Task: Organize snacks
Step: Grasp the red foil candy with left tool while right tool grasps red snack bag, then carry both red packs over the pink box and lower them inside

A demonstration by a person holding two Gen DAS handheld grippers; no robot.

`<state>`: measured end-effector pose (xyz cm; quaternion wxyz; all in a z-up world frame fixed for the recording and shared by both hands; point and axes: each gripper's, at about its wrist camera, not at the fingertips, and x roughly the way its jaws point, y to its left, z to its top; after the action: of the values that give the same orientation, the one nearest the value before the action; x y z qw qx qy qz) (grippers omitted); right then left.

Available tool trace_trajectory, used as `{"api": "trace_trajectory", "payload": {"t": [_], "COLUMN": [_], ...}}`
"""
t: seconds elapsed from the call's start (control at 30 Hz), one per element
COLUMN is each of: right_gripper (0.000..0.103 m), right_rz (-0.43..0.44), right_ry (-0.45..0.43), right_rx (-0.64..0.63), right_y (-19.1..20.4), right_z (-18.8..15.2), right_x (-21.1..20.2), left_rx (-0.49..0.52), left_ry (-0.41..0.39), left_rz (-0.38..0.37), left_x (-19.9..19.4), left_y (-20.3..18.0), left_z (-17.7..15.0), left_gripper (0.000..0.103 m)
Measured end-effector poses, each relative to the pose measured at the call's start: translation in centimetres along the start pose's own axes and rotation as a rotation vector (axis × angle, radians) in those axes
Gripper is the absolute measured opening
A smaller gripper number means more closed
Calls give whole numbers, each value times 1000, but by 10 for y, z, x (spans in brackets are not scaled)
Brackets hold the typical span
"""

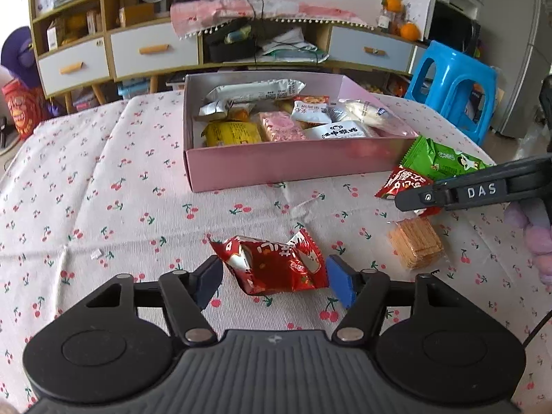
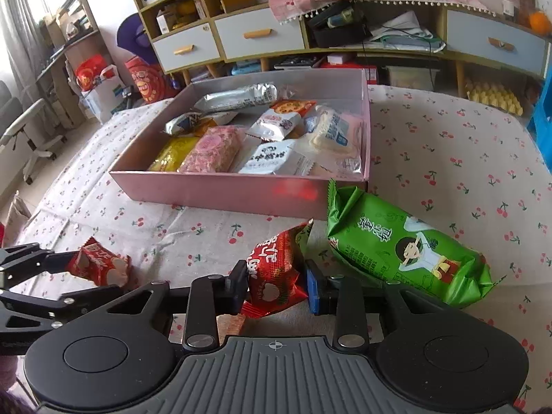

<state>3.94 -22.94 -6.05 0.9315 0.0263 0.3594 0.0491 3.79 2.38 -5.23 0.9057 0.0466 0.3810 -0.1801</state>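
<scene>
The cherry-print tablecloth (image 1: 103, 189) covers the whole work surface, and near its far side stands the pink box (image 1: 276, 169), open-topped and already holding a jumble of wrapped snacks. Just beside the box's near right corner lies the green snack bag (image 2: 396, 252), puffy and glossy with a cartoon figure on it, the biggest packet not yet boxed. Nearer lie two small red snack packets. The left gripper (image 1: 274, 272) has its pads against the ends of one red snack packet (image 1: 272, 265), pinching it lightly. The right gripper (image 2: 276, 288) is pressed in on the other red packet (image 2: 272, 276), whose foil crumples between the pads. A clear-wrapped stack of wafer crackers (image 1: 415, 243) rests on the cloth beside the right gripper. I judge the red packets light, air-filled and slick, with brittle contents, so a gentle pinch across the middle or at a crimped end seam should carry them without crushing; the wafers look the most fragile.
</scene>
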Motion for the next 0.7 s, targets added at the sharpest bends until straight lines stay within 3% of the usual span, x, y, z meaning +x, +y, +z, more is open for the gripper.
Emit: {"api": "trace_trajectory", "payload": {"t": [0.33, 0.4, 0.7], "right_gripper": [32, 32, 32], "right_rz": [23, 27, 60], "right_ry": [-22, -23, -54], "right_rx": [12, 24, 51], "right_y": [3, 3, 10], "right_z": [8, 10, 16], "right_x": [-12, -14, -24], "left_rx": [-14, -19, -41], "left_ry": [1, -2, -11], "left_rz": [-5, -7, -38], "left_x": [-2, -3, -7], "left_y": [-1, -1, -1], "left_z": [4, 5, 12], "left_gripper": [43, 34, 32]}}
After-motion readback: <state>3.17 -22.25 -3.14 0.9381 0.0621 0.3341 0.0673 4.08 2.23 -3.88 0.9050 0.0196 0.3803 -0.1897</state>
